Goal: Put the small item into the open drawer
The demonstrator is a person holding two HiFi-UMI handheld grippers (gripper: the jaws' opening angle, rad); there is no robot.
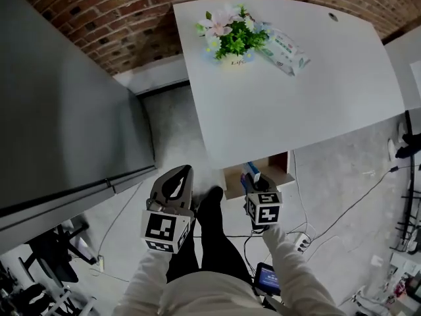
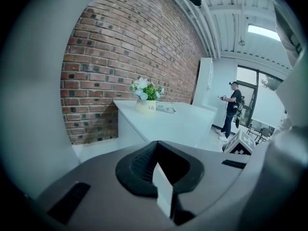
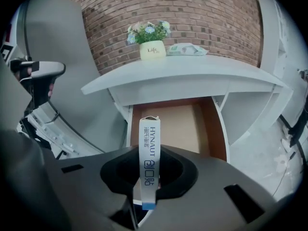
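Right tongs (image 3: 146, 198) are gripping the slim box (image 3: 149, 153) before the open drawer (image 3: 217, 131); left tongs (image 2: 162, 194) are idling clenched, empty; placement pending.

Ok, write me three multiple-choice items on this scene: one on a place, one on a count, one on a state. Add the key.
1. Where does the flower pot stand?
A. on the floor
B. on the desk, beside the wipes pack
C. on the grey cabinet

2. How many things lie on the desk top?
A. two
B. four
C. none

3. What state is the drawer under the desk in?
A. pushed shut
B. taken out and set on the floor
C. pulled open

Key:
1 B: the pot and the pack sit side by side at the back of the white top.
2 A: only the pot and the pack show on it in the head view.
3 C: its brown inside shows beyond the slim box gripped in the right gripper.
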